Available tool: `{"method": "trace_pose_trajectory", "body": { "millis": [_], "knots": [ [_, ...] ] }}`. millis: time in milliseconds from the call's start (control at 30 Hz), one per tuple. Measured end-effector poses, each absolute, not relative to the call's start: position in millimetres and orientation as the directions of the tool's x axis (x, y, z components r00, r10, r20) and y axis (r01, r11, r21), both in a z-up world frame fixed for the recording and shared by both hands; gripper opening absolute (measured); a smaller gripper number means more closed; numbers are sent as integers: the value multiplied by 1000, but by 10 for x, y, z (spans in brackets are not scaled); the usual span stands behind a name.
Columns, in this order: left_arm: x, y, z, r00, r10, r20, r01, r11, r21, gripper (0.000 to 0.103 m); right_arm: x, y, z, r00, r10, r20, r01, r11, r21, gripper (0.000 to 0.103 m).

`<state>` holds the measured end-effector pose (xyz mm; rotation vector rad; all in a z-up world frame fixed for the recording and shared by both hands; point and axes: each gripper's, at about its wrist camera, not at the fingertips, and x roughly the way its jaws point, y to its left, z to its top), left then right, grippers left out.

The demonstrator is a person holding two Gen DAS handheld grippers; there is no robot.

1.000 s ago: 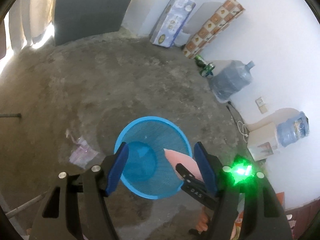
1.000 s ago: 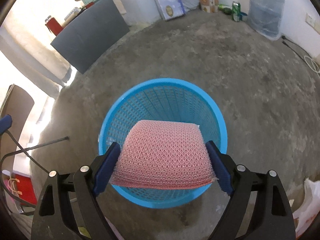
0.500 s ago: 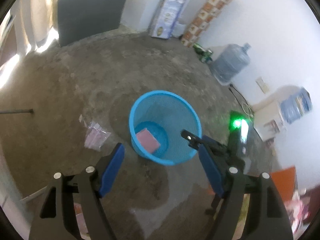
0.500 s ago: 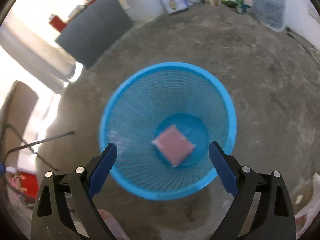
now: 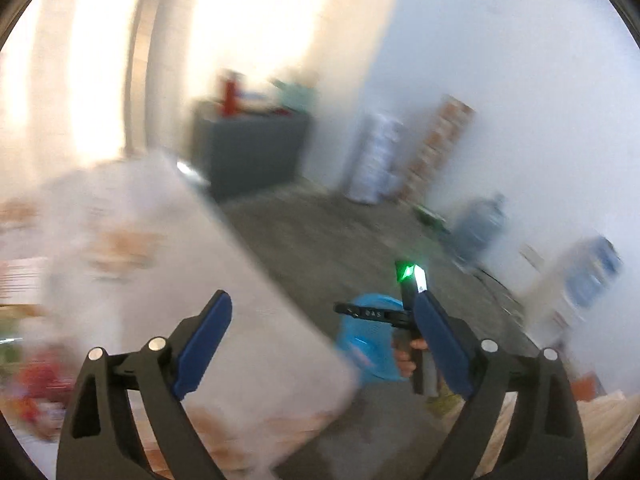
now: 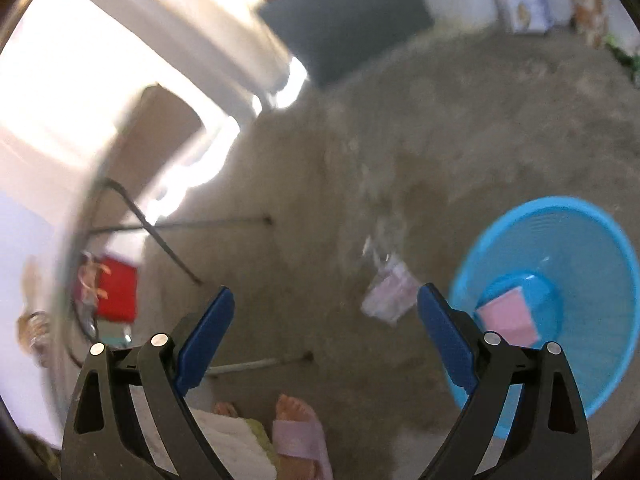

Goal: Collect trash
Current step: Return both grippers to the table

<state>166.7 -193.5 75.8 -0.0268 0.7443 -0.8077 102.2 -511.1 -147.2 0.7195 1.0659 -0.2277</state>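
both the left gripper [image 5: 320,340] and right gripper [image 6: 326,336] gape wide with nothing held, the pink sponge [image 6: 507,316] lying inside the blue basket [image 6: 600,240].

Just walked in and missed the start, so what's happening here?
A person with two handheld grippers is collecting trash. A pink sponge lies at the bottom of the blue basket. The right gripper and left gripper are both open and empty. A plastic wrapper lies on the floor beside the basket.
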Motion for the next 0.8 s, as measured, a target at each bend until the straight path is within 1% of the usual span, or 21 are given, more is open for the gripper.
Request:
{"method": "trace_pose_trajectory", "body": {
  "millis": [67, 167, 267, 333, 367, 433, 467, 567, 733, 800],
  "knots": [
    [1733, -1592, 810, 521, -621, -585, 590, 758, -279, 91, 1395, -5113, -1870, 386, 217, -896, 565, 712, 416, 89],
    [1816, -1122, 855, 604, -547, -580, 500, 826, -260, 92, 1775, -5107, -2498, 260, 285, -923, 670, 635, 385, 89],
    [1900, -713, 842, 652, -478, -588, 416, 874, -250, 92, 1930, -5067, -3101, 151, 300, -942, 769, 563, 302, 89],
    [1953, -521, 805, 664, -441, -604, 374, 895, -242, 92, 1968, -5039, -3382, 90, 291, -953, 805, 542, 242, 89],
    [1986, -461, 797, 666, -428, -611, 362, 901, -238, 92, 1995, -5040, -3624, 51, 296, -954, 826, 524, 207, 89],
    [2061, -305, 765, 671, -398, -626, 335, 915, -223, 92, 1920, -5018, -3943, 4, 315, -949, 849, 500, 169, 89],
    [2100, -256, 750, 670, -391, -630, 328, 918, -221, 92, 1907, -5020, -4083, -15, 312, -950, 858, 492, 148, 89],
    [2193, -144, 679, 667, -366, -649, 300, 929, -215, 92, 1896, -5078, -4410, -29, 339, -940, 873, 468, 142, 89],
    [2316, -75, 539, 648, -340, -682, 274, 939, -207, 92, 1786, -5135, -4766, -53, 376, -925, 892, 434, 125, 89],
    [2347, -70, 501, 643, -328, -692, 264, 943, -201, 92, 1736, -5138, -4838, -73, 373, -925, 891, 441, 108, 85]
  ]
}}
